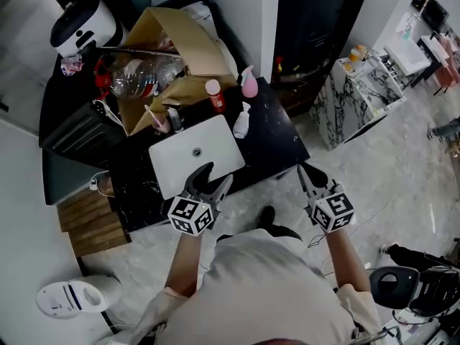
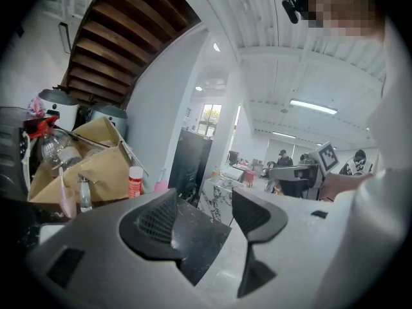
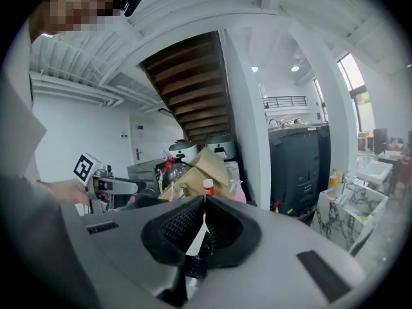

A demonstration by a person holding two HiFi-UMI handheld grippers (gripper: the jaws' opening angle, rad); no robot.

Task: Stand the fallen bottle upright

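The open brown cardboard box (image 1: 188, 42) at the back of the black stone counter (image 1: 277, 139) holds several clear plastic bottles (image 1: 140, 74), one with a red cap. The white rectangular sink (image 1: 172, 167) shows only its drain.

The small white bottle (image 1: 241, 122) is on the counter just right of the sink. It appears to lie with its long axis running from front to back and its neck toward the pink spray bottle (image 1: 249, 83). The red bottle with a pale cap (image 1: 215, 98) stands near it.

The left gripper (image 1: 218, 173) is over the sink's front edge, jaws wide apart with nothing between them. The right gripper (image 1: 305, 171) is off the counter's front corner, jaw tips together and holding nothing.
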